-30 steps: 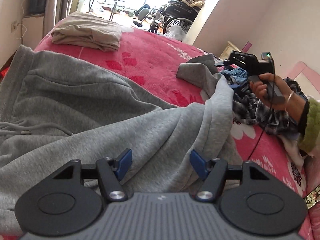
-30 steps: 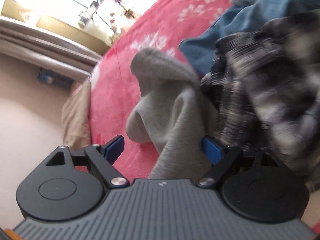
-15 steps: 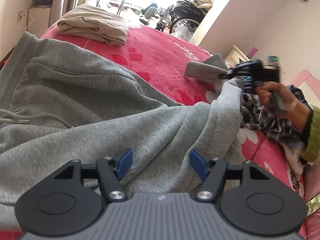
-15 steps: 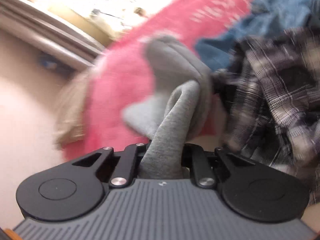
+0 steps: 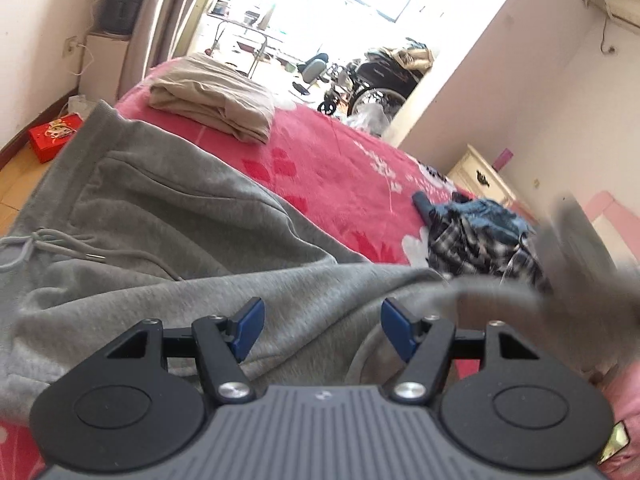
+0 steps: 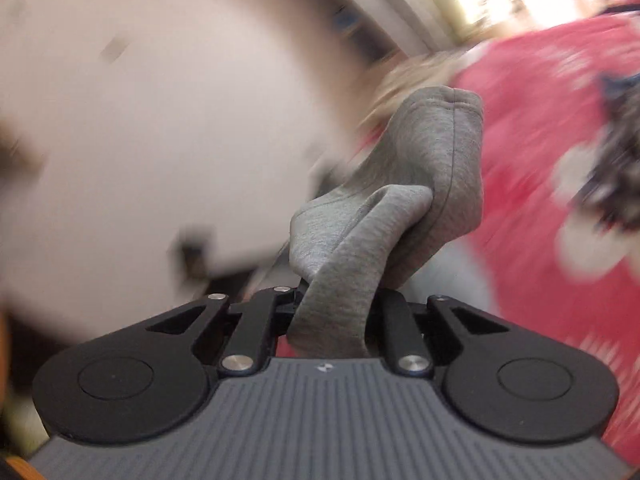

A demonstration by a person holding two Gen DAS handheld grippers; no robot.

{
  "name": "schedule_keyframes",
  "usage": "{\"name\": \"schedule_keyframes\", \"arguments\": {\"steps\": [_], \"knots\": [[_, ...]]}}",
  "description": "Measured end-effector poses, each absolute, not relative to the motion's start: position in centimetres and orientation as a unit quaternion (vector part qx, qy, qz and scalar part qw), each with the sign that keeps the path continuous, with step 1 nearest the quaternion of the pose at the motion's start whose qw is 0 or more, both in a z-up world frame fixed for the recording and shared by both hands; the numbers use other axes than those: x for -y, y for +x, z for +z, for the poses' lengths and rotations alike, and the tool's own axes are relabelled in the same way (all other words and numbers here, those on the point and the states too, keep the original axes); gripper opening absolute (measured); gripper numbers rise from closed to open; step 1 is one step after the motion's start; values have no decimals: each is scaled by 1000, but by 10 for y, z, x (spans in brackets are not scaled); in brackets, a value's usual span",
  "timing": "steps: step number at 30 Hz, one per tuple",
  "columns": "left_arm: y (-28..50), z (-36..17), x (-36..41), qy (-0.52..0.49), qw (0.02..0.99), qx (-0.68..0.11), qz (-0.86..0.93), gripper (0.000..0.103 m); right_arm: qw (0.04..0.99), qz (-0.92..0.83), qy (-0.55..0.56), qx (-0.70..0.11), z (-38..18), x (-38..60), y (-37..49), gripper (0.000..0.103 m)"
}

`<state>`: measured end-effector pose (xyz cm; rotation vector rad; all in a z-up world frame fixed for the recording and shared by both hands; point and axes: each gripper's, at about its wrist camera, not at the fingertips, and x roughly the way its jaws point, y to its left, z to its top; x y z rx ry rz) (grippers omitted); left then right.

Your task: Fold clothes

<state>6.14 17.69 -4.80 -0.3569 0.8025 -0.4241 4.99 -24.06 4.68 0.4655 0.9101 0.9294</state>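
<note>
The grey sweatpants [image 5: 168, 216] lie spread on the red floral blanket [image 5: 340, 168]. The right gripper [image 6: 332, 312] is clamped on a leg cuff [image 6: 432, 160], apparently lifted, though blur obscures it. The left gripper [image 5: 322, 320] hangs spread apart above the fabric.

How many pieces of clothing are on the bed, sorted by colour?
Grey: 1, the sweatpants, one leg end pinched in the right gripper
Beige: 1, the folded garment
Plaid: 1, the shirt
Blue: 1, the denim piece
Total: 4, as far as the crumpled pile shows
</note>
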Motion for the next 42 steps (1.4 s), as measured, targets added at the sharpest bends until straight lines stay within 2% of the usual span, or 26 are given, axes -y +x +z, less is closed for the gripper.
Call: {"name": "schedule_keyframes", "arguments": {"steps": [5,10,13,17,18,19,22,27,29,31,35,42], "knots": [[53,-39,-178,-168,887,-376,-208,66,665,544,150,-488,25,199,-38,11],[44,-37,-165,-155,882,-378,-234,66,570,560,106,-592,-51,164,-81,15],[38,-41,-145,-135,875,-383,-262,66,553,532,51,-640,-90,146,-97,17],[27,-54,-109,-96,860,-398,-305,66,553,496,-40,-668,-109,130,-108,32],[23,-59,-99,-82,855,-404,-315,66,551,502,-42,-665,-103,131,-107,45],[20,-66,-91,-69,851,-410,-320,66,549,509,-36,-662,-96,135,-104,62],[15,-88,-76,-36,841,-435,-319,66,542,536,-2,-647,-71,150,-93,78],[8,-107,-75,-14,833,-462,-306,66,545,563,97,-613,-32,194,-64,80],[10,-102,-75,-18,836,-455,-306,66,581,547,153,-583,-18,225,-37,83],[11,-97,-75,-23,839,-449,-307,66,620,509,212,-558,-14,255,-4,91],[15,-87,-76,-33,845,-436,-309,66,689,405,286,-529,-33,303,78,93],[20,-72,-60,-39,855,-404,-323,66,712,304,328,-542,-94,285,171,93]]}}
